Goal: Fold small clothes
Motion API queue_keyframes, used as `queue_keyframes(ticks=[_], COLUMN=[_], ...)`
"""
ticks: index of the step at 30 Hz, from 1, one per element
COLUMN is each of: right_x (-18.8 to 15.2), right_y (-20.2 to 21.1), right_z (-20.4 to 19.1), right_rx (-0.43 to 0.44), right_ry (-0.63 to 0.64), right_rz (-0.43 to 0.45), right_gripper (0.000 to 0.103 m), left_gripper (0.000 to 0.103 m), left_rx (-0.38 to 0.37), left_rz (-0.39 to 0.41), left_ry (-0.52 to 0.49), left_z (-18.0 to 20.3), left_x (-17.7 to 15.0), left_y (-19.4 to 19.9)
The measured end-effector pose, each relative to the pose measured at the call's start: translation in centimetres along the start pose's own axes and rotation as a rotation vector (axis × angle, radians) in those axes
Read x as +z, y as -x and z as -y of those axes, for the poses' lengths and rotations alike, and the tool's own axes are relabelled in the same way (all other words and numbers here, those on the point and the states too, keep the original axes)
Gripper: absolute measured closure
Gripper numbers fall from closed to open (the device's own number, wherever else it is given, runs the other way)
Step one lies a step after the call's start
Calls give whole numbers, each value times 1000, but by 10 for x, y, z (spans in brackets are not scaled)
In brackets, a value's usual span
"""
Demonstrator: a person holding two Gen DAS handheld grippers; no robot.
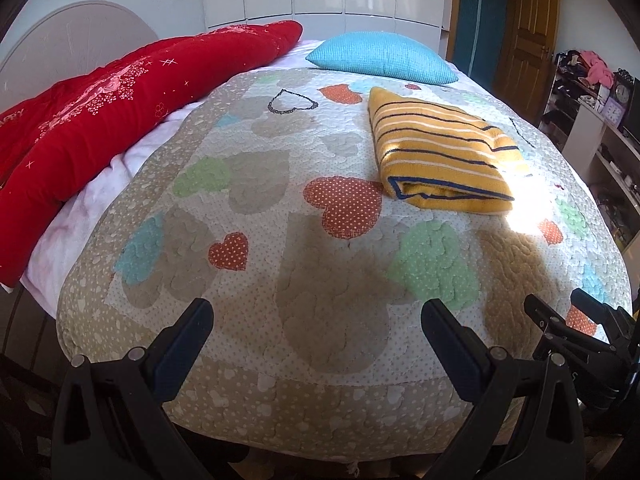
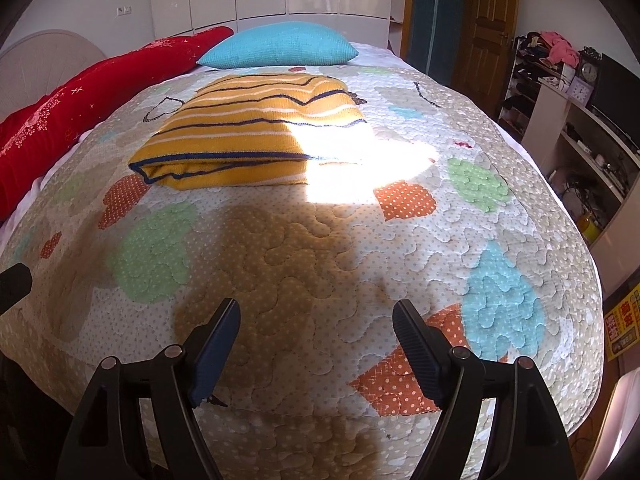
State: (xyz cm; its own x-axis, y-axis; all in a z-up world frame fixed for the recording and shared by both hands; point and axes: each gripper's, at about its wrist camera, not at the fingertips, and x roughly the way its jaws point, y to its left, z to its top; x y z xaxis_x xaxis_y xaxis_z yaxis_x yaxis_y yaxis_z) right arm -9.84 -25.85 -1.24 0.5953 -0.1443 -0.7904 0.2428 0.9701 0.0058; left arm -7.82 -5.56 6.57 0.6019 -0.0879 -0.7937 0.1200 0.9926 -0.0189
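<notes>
A yellow knitted garment with dark and white stripes lies folded into a thick rectangle on the heart-patterned quilt, partly in a sun patch. My left gripper hovers open over the quilt's near edge, well short of the garment, with nothing between its fingers. My right gripper is open too, jaws wide and empty, also near the bed's front edge. It shows at the right border of the left wrist view as well, right gripper.
A long red cushion lies along the left side of the bed. A turquoise pillow rests at the far end. Shelves with clutter stand to the right, a wooden door beyond.
</notes>
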Motion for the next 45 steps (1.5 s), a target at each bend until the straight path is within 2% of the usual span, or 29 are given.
queue_keyframes(ticks=[45], right_x=[-2], right_y=[-6], right_z=[-2], right_rx=[-6], right_ry=[7], right_rz=[-14], right_gripper=[18], left_gripper=[0], left_rx=[-44], left_rz=[-93], left_ry=[-14], left_z=[4], left_x=[-8], left_y=[-20])
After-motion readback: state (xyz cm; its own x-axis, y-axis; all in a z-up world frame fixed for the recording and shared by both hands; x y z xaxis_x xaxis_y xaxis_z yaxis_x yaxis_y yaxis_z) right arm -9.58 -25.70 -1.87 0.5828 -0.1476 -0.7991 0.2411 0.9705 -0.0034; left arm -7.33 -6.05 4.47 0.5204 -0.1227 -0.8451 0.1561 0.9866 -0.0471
